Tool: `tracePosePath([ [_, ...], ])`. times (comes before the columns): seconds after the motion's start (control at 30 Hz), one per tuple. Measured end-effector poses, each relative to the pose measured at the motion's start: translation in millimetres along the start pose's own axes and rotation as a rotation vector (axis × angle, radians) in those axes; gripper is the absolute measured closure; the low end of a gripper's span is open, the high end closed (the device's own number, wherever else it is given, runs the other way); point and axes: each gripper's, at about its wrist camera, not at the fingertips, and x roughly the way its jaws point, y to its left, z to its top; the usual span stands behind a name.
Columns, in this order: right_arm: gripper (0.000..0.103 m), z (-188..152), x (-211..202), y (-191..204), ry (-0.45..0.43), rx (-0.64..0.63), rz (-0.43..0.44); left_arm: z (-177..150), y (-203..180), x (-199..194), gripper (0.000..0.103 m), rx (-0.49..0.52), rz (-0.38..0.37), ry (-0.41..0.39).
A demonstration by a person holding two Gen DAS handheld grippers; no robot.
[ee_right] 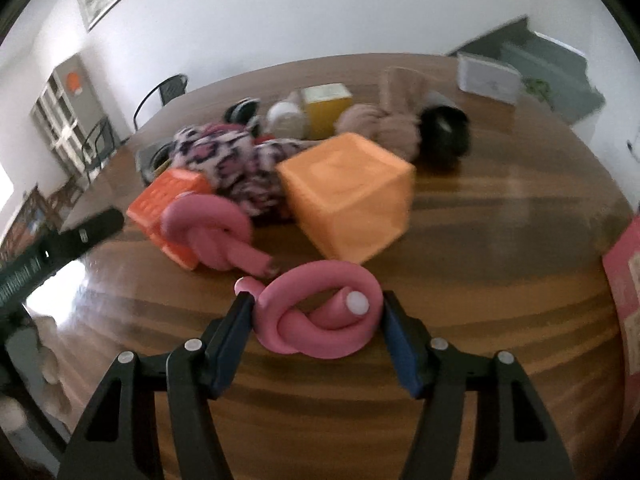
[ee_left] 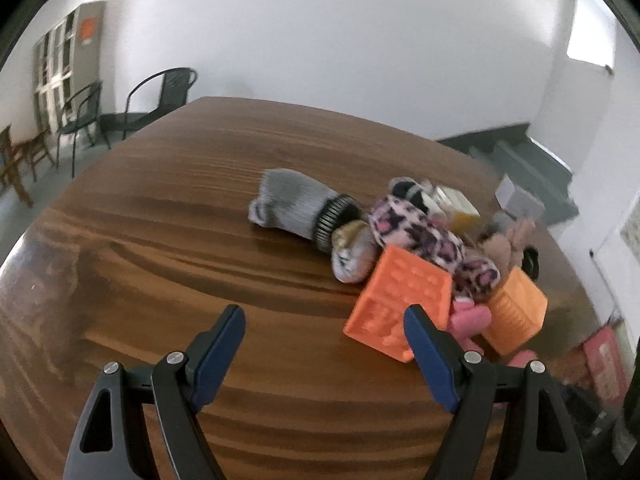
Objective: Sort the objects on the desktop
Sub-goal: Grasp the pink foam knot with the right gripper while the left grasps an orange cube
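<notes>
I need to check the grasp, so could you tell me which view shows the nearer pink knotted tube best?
The right wrist view: the nearer pink knotted tube lies whole between the right gripper fingers, which flank it. The left wrist view shows only pink bits behind the orange cube, and which tube they belong to is unclear.

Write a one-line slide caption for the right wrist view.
Right gripper closes around a knotted pink tube on the wooden table, before two orange cubes.

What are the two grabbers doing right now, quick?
Left gripper: open, holding nothing.
Right gripper: fingers on both sides of the pink knotted tube; a firm grip cannot be told.
</notes>
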Motion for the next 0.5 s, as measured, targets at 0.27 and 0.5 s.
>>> tracePosePath([
  [0.27,0.036,-0.4,-2.3,-7.5,-0.006,0.003,0.002,-9.0,-30.2,19.4,0.020,0.162,-0.010,0.032],
  [0.5,0.036,-1.2,-1.0,-9.2,-0.001,0.013,0.010,-9.8,-56.6,24.8,0.020,0.300,-0.004,0.063],
])
